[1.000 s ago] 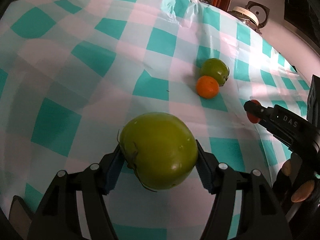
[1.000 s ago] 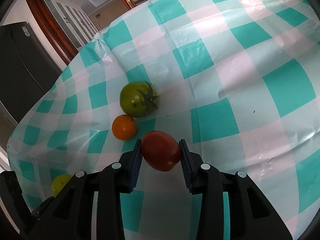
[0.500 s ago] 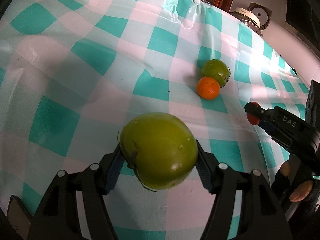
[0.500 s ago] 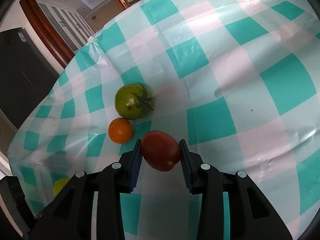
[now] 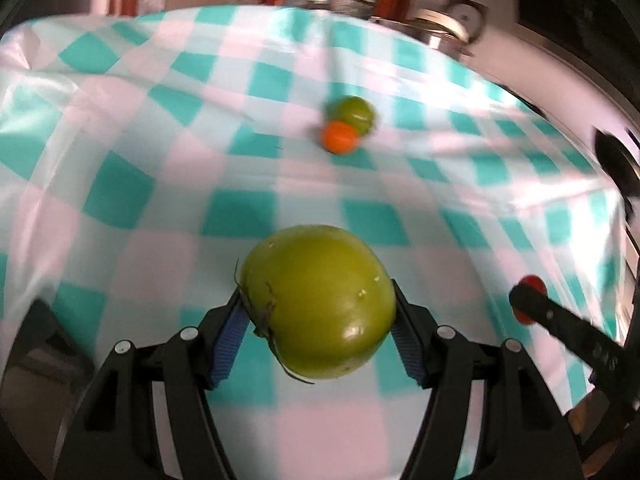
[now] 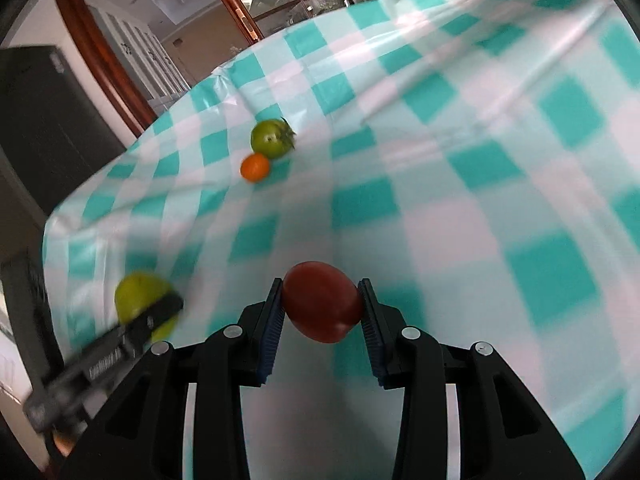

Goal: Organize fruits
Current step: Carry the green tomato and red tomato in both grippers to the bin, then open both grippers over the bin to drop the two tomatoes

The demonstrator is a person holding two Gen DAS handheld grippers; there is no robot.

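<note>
Blue ribbed pads point(image 5: 226, 344) of the left gripper point(image 5: 318, 320) are clamped on a large green tomato point(image 5: 320, 300), held above the teal-and-white checked tablecloth point(image 5: 160, 160). The right gripper point(image 6: 322, 312) is clamped on a red tomato point(image 6: 322, 300), also off the cloth. Farther out on the cloth, a small orange fruit point(image 6: 255, 167) sits just beside a second green tomato point(image 6: 272, 138); contact is unclear.

We hold a large green tomato point(image 5: 320, 300) and a red tomato point(image 6: 322, 301) aloft. A smaller green tomato point(image 6: 271, 138) and an orange point(image 6: 255, 167) sit touching on the checked cloth point(image 6: 460, 200).
</note>
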